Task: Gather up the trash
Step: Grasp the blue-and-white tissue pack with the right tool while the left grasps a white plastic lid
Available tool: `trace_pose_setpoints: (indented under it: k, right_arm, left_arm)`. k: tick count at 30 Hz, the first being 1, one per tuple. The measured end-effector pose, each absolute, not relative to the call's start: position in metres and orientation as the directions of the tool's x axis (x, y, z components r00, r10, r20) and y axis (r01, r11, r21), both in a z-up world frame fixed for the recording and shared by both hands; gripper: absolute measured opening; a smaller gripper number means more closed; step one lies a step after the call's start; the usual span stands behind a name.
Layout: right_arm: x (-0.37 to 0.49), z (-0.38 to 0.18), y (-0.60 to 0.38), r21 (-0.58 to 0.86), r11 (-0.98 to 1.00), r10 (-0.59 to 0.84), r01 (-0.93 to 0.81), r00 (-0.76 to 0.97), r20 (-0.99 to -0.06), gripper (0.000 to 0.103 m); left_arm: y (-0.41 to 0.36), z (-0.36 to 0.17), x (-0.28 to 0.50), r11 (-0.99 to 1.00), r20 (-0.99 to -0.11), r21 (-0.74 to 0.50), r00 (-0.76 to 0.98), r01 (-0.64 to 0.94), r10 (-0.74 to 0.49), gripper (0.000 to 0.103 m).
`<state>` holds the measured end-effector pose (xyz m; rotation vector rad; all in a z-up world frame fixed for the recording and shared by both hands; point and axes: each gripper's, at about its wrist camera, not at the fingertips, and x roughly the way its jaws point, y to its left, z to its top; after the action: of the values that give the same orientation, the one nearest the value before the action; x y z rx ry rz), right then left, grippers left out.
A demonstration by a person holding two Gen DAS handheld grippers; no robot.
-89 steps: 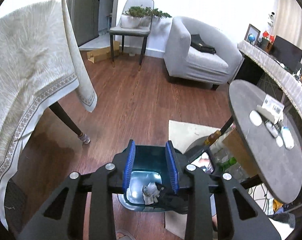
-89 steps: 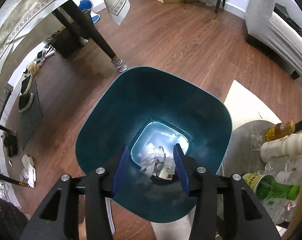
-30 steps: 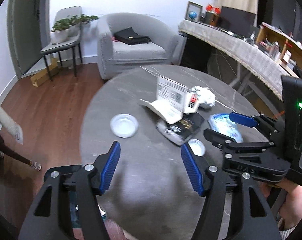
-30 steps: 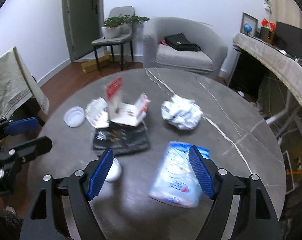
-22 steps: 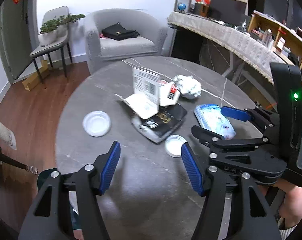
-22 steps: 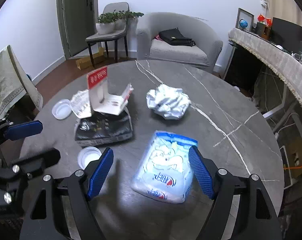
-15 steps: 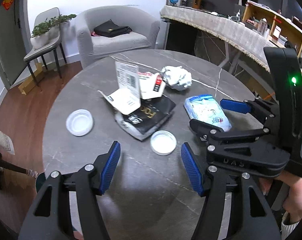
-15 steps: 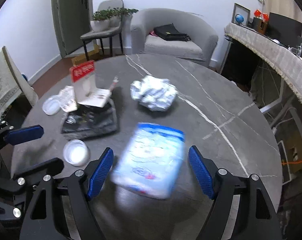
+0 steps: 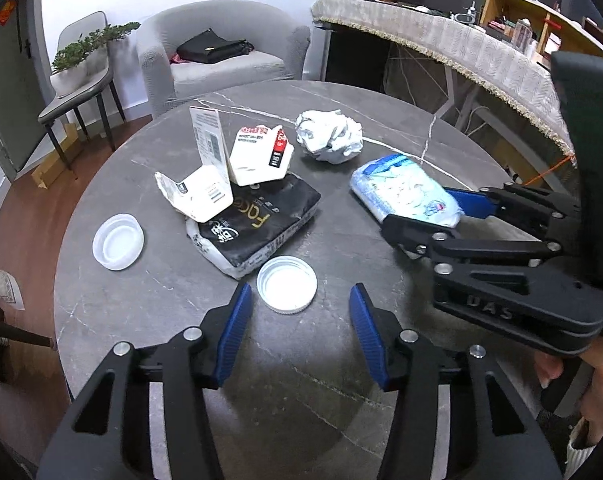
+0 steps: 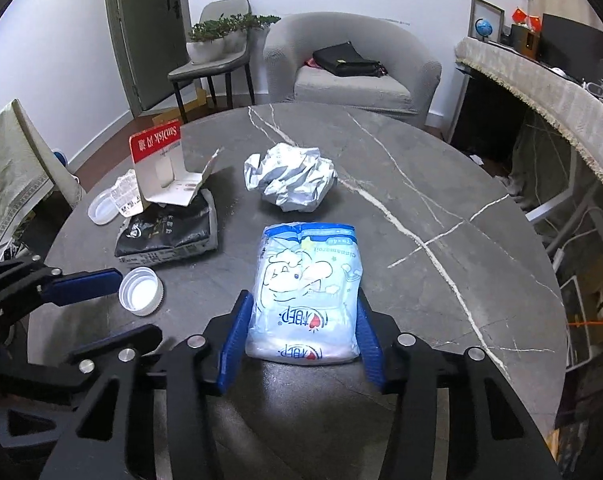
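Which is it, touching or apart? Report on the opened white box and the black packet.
Touching. The left wrist view shows the opened white box resting on the black packet, its flap lying flat across the packet's top face.

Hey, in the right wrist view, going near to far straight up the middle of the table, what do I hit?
Right gripper, jaws closing around the blue tissue pack → crumpled white paper ball → table's far edge → grey armchair.

Blue tissue pack (image 10: pixel 307 288) flat; crumpled foil (image 10: pixel 291 178) beyond.
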<state>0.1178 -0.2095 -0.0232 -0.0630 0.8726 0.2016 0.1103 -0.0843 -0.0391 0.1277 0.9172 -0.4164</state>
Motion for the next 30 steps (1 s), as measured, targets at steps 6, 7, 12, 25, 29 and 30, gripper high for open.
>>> trace_pose_setpoints:
  k: [6, 7, 12, 25, 29, 30]
  right_arm:
    - [0.112, -0.009, -0.22, 0.094, 0.973, 0.211, -0.209, 0.657, -0.723, 0.05]
    - [0.111, -0.007, -0.222, 0.104, 0.972, 0.221, -0.212, 0.661, -0.717, 0.05]
    - [0.107, 0.002, -0.225, 0.129, 0.963, 0.26, -0.238, 0.682, -0.684, 0.05]
    - [0.106, 0.016, -0.204, 0.14, 0.947, 0.309, -0.29, 0.695, -0.65, 0.05]
    - [0.107, 0.018, -0.19, 0.143, 0.939, 0.327, -0.312, 0.69, -0.645, 0.05]
    - [0.109, 0.02, -0.186, 0.148, 0.937, 0.334, -0.316, 0.689, -0.643, 0.05]
  left_arm:
    - [-0.086, -0.041, 0.115, 0.921, -0.798, -0.041, 0.541, 0.388, -0.264, 0.052]
    - [-0.086, -0.041, 0.115, 0.922, -0.797, -0.034, 0.545, 0.387, -0.258, 0.052]
    - [-0.088, -0.042, 0.116, 0.925, -0.792, -0.009, 0.562, 0.381, -0.24, 0.042]
    - [-0.068, -0.033, 0.107, 0.92, -0.78, -0.021, 0.569, 0.391, -0.26, 0.032]
    - [-0.05, -0.027, 0.104, 0.926, -0.771, -0.021, 0.584, 0.376, -0.255, 0.032]
    - [-0.045, -0.025, 0.103, 0.929, -0.768, -0.019, 0.589, 0.371, -0.251, 0.032]
